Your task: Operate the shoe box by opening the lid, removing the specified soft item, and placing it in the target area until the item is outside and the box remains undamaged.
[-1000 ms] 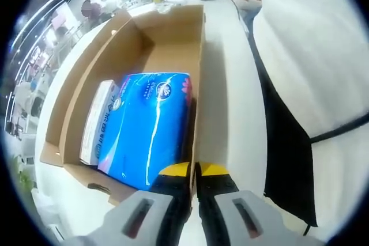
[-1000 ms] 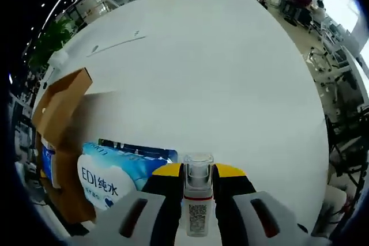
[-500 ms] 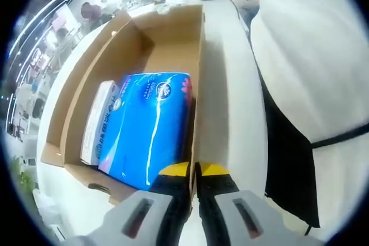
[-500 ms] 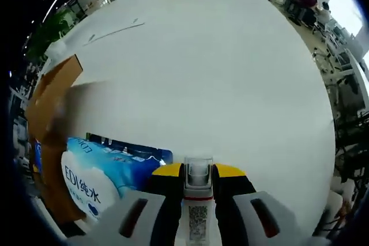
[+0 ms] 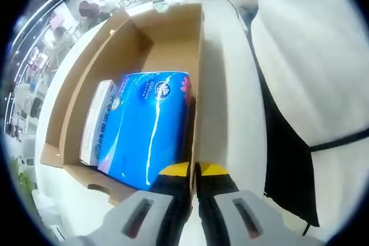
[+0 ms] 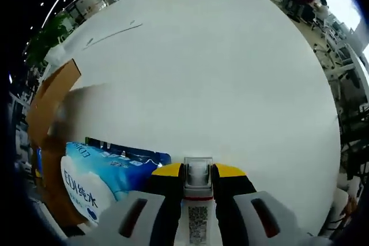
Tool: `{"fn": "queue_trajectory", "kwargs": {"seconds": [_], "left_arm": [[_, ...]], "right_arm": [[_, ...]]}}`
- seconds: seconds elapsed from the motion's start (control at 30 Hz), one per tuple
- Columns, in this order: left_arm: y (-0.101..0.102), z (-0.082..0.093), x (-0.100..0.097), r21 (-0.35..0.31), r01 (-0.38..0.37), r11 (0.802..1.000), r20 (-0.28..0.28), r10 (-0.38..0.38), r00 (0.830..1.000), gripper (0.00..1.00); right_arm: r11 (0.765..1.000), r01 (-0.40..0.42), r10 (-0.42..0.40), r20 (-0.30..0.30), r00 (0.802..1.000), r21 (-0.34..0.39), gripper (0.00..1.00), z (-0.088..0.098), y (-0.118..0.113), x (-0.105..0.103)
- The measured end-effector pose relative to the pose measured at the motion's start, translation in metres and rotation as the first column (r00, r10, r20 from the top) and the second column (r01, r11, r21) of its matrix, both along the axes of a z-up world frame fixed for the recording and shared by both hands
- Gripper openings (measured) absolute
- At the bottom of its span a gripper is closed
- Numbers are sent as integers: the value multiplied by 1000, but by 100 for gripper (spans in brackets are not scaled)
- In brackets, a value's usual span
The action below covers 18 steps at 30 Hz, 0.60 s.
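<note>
The brown cardboard shoe box (image 5: pixel 173 27) lies open on the white table. Inside it are a shiny blue soft pack (image 5: pixel 147 125) and, to its left, a white wipes pack (image 5: pixel 98 122). My left gripper (image 5: pixel 194 171) is shut on the top edge of the box's right wall, beside the blue pack. In the right gripper view, my right gripper (image 6: pixel 198 170) is shut on a small white bottle (image 6: pixel 198 214) with a clear cap. To its left I see the light blue wipes pack (image 6: pixel 92 180), the blue pack's edge (image 6: pixel 135 154) and a box flap (image 6: pixel 52 99).
A person in a white top with a black apron (image 5: pixel 311 56) stands close along the box's right side. The broad white table (image 6: pixel 219 73) stretches ahead of the right gripper. Chairs and people show far off beyond the table edge.
The right gripper view has shifted a little, so the wipes pack sits slightly further left. The left gripper and the box stand as before.
</note>
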State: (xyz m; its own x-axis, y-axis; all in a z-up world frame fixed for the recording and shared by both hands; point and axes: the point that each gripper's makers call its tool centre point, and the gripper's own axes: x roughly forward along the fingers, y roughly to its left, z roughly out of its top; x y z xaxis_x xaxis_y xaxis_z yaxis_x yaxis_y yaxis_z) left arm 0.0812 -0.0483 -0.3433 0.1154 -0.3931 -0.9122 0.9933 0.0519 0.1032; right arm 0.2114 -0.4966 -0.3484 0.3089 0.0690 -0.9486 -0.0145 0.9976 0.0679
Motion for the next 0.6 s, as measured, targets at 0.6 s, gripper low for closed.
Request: {"fn": "queue_trajectory", "kwargs": {"seconds": [0.6], "left_arm": [[0, -1, 1, 2, 1, 1000, -7, -1, 1000, 3]], "right_arm": [[998, 59, -57, 74, 996, -26, 31, 18, -11, 3]]}}
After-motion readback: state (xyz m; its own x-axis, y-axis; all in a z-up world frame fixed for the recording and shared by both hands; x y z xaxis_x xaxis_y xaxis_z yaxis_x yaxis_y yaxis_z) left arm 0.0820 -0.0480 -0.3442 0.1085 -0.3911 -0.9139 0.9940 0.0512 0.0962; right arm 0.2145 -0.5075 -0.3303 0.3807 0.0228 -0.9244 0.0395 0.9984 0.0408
